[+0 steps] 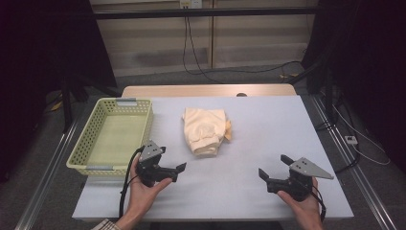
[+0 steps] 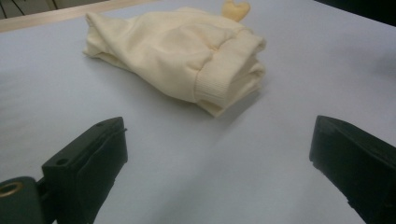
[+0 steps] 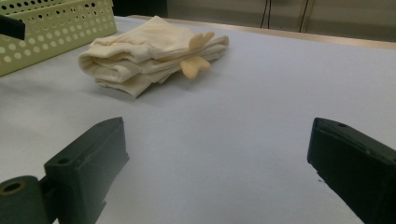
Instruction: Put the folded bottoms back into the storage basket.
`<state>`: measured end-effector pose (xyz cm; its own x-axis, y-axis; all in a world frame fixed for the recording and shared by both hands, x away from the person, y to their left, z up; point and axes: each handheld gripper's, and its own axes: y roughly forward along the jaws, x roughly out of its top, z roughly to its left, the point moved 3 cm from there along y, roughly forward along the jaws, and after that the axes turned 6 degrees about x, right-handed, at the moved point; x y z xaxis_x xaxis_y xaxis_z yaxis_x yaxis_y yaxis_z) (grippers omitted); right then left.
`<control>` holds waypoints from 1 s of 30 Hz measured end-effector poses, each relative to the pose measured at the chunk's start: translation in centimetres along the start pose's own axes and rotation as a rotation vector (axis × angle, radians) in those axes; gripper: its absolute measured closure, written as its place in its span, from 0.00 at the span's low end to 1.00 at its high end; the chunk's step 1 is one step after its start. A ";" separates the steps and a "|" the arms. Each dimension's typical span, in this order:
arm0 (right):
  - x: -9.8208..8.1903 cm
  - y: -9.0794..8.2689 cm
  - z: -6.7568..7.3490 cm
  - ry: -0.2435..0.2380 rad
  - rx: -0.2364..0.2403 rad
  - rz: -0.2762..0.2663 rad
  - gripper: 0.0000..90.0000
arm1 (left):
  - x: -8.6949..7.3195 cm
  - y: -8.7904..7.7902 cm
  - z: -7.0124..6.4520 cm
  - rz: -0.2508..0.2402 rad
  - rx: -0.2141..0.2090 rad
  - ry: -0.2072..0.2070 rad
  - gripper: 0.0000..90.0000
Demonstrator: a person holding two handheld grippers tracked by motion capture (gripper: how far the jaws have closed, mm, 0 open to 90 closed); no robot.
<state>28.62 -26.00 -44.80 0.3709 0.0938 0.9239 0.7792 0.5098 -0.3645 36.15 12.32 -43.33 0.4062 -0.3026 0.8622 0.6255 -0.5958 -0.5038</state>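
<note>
Both tools, left & right, are wide open w/ nothing held. The folded cream knit garment lies at frame centre. A grab at the top layer only could unfold it.

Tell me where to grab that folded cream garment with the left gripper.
I'd take the folded cream garment at its ribbed cuff end, which faces the left gripper. That end is a thick stacked fold that the open jaws could likely straddle, coming in low along the table from the near side.
</note>
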 end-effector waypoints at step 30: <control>-0.1 0.0 0.2 -0.004 0.016 0.007 0.05 | 3.0 3.9 -1.5 0.061 -0.057 0.013 0.06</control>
<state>28.50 -25.82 -44.85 0.3739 0.1009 0.9220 0.7683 0.5231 -0.3689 38.86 7.97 -42.62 0.4333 -0.3494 0.8307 0.5607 -0.6171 -0.5520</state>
